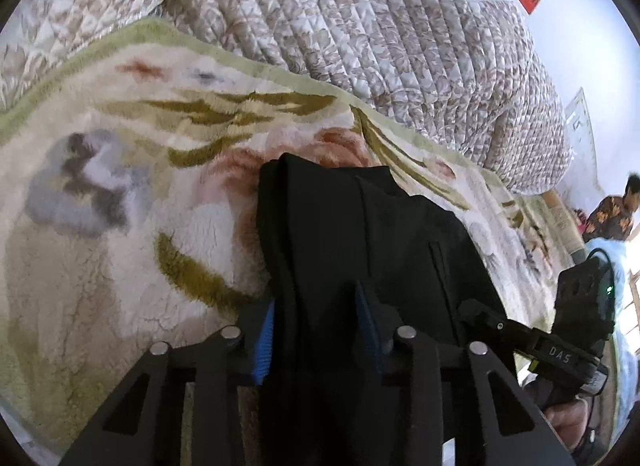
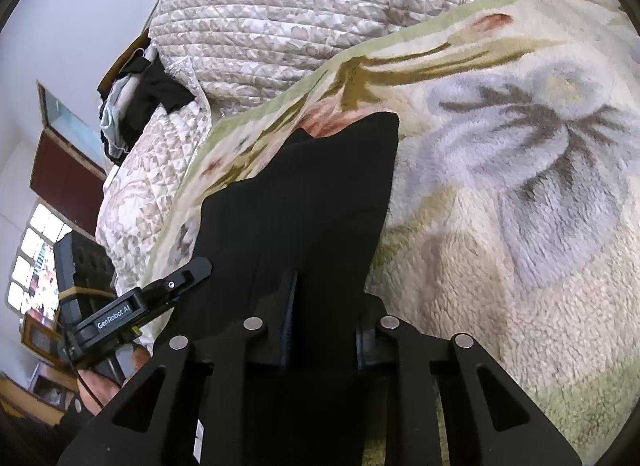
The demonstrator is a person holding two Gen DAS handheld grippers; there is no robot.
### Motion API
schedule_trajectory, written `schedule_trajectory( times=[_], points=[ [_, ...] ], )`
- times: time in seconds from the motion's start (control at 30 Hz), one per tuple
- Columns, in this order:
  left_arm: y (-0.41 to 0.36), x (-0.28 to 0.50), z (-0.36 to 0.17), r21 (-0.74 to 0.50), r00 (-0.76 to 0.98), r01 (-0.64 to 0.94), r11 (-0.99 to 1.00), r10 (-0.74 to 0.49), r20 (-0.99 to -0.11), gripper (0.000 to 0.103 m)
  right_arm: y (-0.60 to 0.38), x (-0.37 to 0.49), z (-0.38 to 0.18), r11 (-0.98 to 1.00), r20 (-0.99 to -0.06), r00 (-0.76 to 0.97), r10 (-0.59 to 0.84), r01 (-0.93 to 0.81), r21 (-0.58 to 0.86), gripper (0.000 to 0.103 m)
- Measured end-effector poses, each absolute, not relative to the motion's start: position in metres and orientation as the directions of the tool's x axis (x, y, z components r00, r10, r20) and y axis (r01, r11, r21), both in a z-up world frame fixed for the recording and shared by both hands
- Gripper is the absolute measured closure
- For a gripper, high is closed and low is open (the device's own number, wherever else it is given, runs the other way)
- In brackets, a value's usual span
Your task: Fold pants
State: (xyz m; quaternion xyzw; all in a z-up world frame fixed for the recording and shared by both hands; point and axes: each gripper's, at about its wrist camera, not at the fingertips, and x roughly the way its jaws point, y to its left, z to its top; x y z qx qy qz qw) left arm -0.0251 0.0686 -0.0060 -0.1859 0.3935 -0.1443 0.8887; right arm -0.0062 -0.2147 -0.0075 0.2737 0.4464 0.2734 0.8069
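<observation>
The black pants [image 1: 360, 225] hang between my two grippers above a fluffy floral blanket [image 1: 120, 225]. My left gripper [image 1: 316, 318] is shut on the pants, with cloth bunched between its blue pads [image 1: 266, 342]. My right gripper [image 2: 326, 306] is shut on the pants [image 2: 312, 201] too, and the cloth drapes over its fingers. The other gripper shows at the right of the left wrist view [image 1: 560, 350] and at the left of the right wrist view [image 2: 132, 314]. The far end of the pants rests on the blanket [image 2: 500, 193].
A rolled quilted floral bedspread [image 1: 400, 45] lies along the far side of the blanket, also in the right wrist view [image 2: 280, 17]. Dark clothes [image 2: 152, 93] are piled at the bed's end. A person [image 1: 612, 213] is at the far right. A window [image 2: 36, 254] is at left.
</observation>
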Motion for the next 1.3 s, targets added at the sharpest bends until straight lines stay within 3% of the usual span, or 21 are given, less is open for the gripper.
schedule_trajectory(
  times=[0.33, 0.87, 1.3],
  points=[
    [0.056, -0.036, 0.020, -0.362, 0.677, 0.155, 0.919, -0.366, -0.638, 0.079, -0.206, -0.014, 0.018, 0.752, -0.589, 0.493, 0.641, -0.249, 0.610, 0.086],
    [0.053, -0.029, 0.045, -0.288, 0.693, 0.190, 0.939, -0.336, -0.638, 0.081, -0.191, -0.008, 0.051, 0.726, -0.543, 0.496, 0.677, -0.328, 0.605, 0.087],
    [0.085, 0.062, 0.073, -0.213, 0.737, 0.192, 0.958, -0.284, -0.614, 0.081, -0.152, 0.083, 0.068, 0.701, -0.516, 0.490, 0.703, -0.357, 0.617, 0.087]
  ],
)
